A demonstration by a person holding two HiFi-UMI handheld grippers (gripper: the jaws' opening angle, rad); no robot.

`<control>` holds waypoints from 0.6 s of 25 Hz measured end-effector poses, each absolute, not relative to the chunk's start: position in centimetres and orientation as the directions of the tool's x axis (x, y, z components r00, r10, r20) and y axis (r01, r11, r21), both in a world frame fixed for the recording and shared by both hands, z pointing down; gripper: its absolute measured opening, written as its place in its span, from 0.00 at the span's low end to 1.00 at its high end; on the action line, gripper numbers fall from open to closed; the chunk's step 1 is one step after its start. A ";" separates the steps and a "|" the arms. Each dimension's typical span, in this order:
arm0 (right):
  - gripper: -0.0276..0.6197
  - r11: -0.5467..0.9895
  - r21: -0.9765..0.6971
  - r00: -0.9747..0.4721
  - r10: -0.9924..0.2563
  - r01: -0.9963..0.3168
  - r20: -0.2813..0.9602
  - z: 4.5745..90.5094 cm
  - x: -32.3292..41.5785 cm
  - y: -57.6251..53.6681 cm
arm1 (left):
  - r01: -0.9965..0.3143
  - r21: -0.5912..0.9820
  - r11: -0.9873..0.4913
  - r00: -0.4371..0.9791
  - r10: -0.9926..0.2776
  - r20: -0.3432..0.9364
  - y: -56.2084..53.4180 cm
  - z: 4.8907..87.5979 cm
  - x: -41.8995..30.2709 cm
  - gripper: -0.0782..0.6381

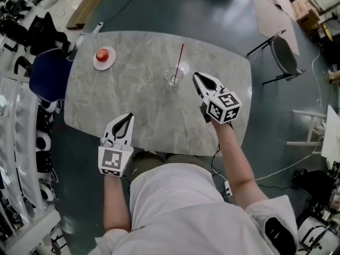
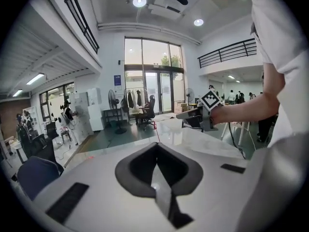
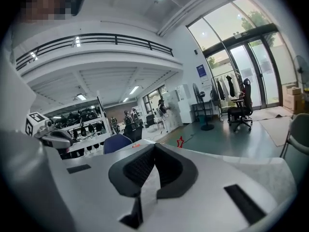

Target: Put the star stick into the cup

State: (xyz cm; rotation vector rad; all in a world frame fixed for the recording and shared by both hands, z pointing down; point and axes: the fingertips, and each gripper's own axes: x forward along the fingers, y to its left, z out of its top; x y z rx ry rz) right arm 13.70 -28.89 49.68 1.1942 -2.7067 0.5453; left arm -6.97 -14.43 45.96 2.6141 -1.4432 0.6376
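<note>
A clear cup (image 1: 173,78) stands near the middle of the marble table (image 1: 133,94). A thin red stick (image 1: 180,58) stands in the cup and leans toward the far edge. Its red star (image 3: 180,142) shows just above my right gripper's jaws in the right gripper view. My right gripper (image 1: 196,76) is shut and empty, a little to the right of the cup. My left gripper (image 1: 129,116) is shut and empty over the table's near left edge. The stick (image 2: 157,132) and the right gripper (image 2: 193,115) also show in the left gripper view.
A white plate (image 1: 104,64) with a red apple (image 1: 103,54) sits at the table's far left. A blue chair (image 1: 49,74) stands beside the left edge and a grey chair (image 1: 285,54) beyond the right edge. Cables lie on the floor at the right.
</note>
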 end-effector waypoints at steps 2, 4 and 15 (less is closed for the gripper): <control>0.06 0.617 -0.266 -0.671 -0.698 -0.741 0.249 48.4 14.2 -27.5 | -0.810 -0.120 -0.573 0.497 -0.781 0.377 -15.0 45.4 -6.1 0.11; 0.06 0.613 -0.256 -0.663 -0.712 -0.748 0.231 47.1 14.7 -26.1 | -0.796 -0.113 -0.594 0.527 -0.773 0.352 -15.6 44.8 -5.3 0.11; 0.06 0.591 -0.138 -0.607 -0.773 -0.795 0.184 41.7 17.4 -19.1 | -0.704 -0.065 -0.708 0.677 -0.695 0.241 -18.0 41.2 -0.2 0.11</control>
